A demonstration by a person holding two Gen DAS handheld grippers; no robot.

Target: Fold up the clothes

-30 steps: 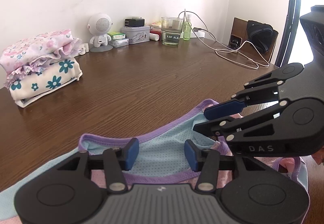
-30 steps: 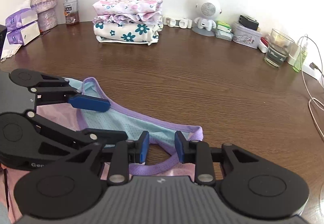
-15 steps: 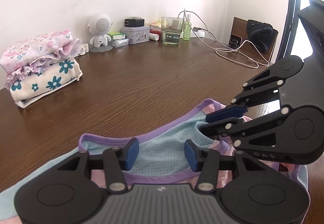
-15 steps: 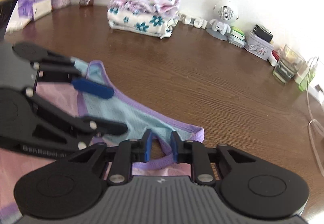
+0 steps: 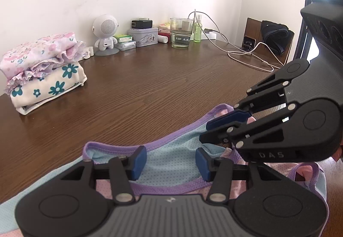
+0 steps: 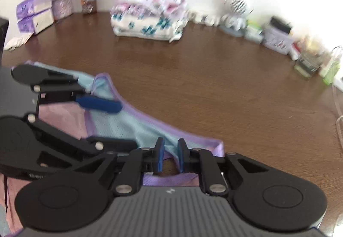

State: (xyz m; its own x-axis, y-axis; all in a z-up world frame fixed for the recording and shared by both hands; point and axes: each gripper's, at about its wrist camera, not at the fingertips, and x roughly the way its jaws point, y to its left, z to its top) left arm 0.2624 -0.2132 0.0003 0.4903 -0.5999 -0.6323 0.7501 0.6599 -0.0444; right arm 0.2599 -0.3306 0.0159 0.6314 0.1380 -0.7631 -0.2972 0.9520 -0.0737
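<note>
Brown wooden table (image 5: 133,95), "DAS" lettering on right tool (image 5: 216,129).

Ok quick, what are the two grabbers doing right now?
Left gripper: jaws open over the garment, holding nothing.
Right gripper: jaws nearly shut, pinching the garment's purple edge.

The left gripper (image 5: 171,160) stands at the near edge with its jaws apart over a light blue garment (image 5: 171,158) with purple trim, lying on the wooden counter (image 5: 150,91). The right gripper (image 5: 216,132) enters from the right, its jaws nearly together at the garment's right edge. Folded floral clothes (image 5: 42,69) are stacked far left. A white speaker (image 5: 106,34), tin (image 5: 143,36), glass (image 5: 181,32) and cable (image 5: 246,54) lie along the far wall.
</note>
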